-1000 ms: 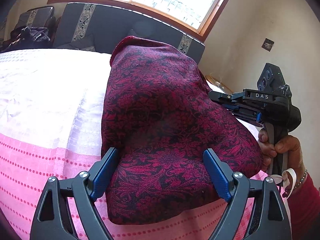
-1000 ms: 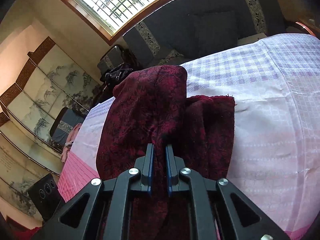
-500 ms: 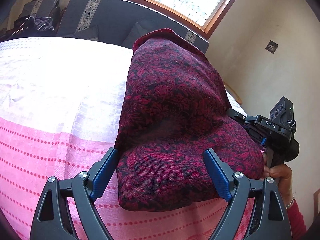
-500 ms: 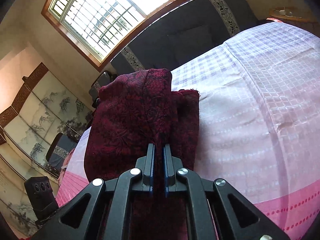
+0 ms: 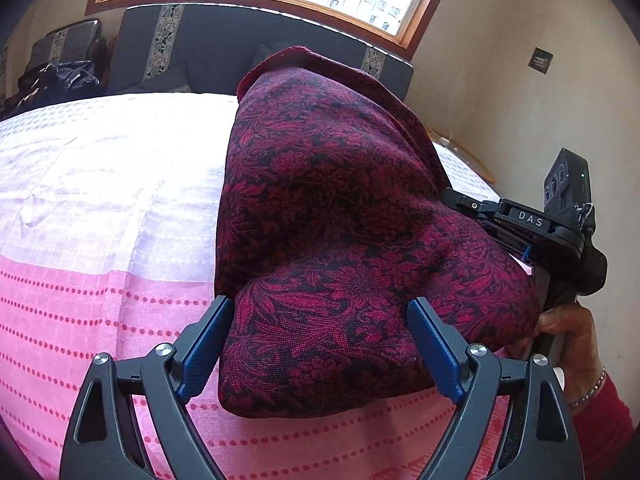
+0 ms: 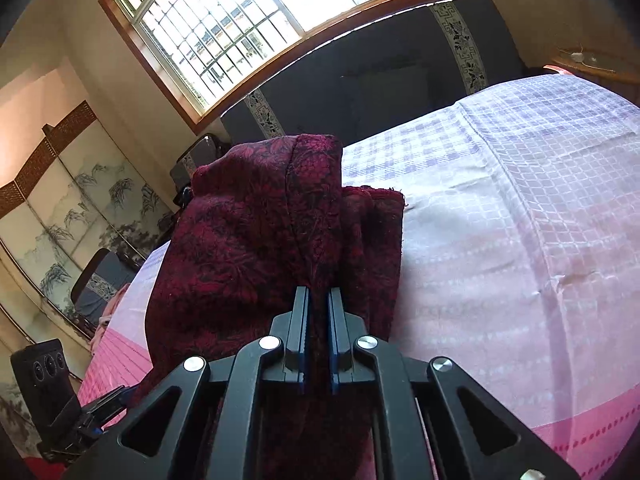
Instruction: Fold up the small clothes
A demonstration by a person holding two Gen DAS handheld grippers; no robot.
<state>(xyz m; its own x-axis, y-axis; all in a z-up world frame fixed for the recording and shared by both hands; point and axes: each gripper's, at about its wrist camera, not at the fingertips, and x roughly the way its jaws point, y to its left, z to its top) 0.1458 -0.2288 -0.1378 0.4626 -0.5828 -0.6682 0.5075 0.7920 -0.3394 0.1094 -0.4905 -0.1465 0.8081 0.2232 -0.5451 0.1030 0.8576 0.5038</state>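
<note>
A dark red cloth with a black floral pattern (image 5: pixel 328 200) rises in a hump from the pink and white bedspread (image 5: pixel 100 200). My left gripper (image 5: pixel 320 304) stands wide open, and the cloth's near folded corner lies between its blue pads, its fingers beside the cloth edges. My right gripper (image 6: pixel 318 292) is shut on a raised fold of the same cloth (image 6: pixel 248 248), which hangs over its fingers. In the left wrist view the right gripper (image 5: pixel 532 224) shows at the cloth's right side, held by a hand (image 5: pixel 568 328).
A dark grey headboard (image 5: pixel 248 40) and a window (image 6: pixel 280 20) stand behind the bed. A painted folding screen (image 6: pixel 80 208) is off to the left, and a wall (image 5: pixel 520 100) stands close on the right. Bare bedspread (image 6: pixel 500 220) stretches right of the cloth.
The right gripper sank and drew the pinched fold nearer the bed's front, so the cloth hump leans lower. The left gripper stayed open around the near corner, shifting slightly.
</note>
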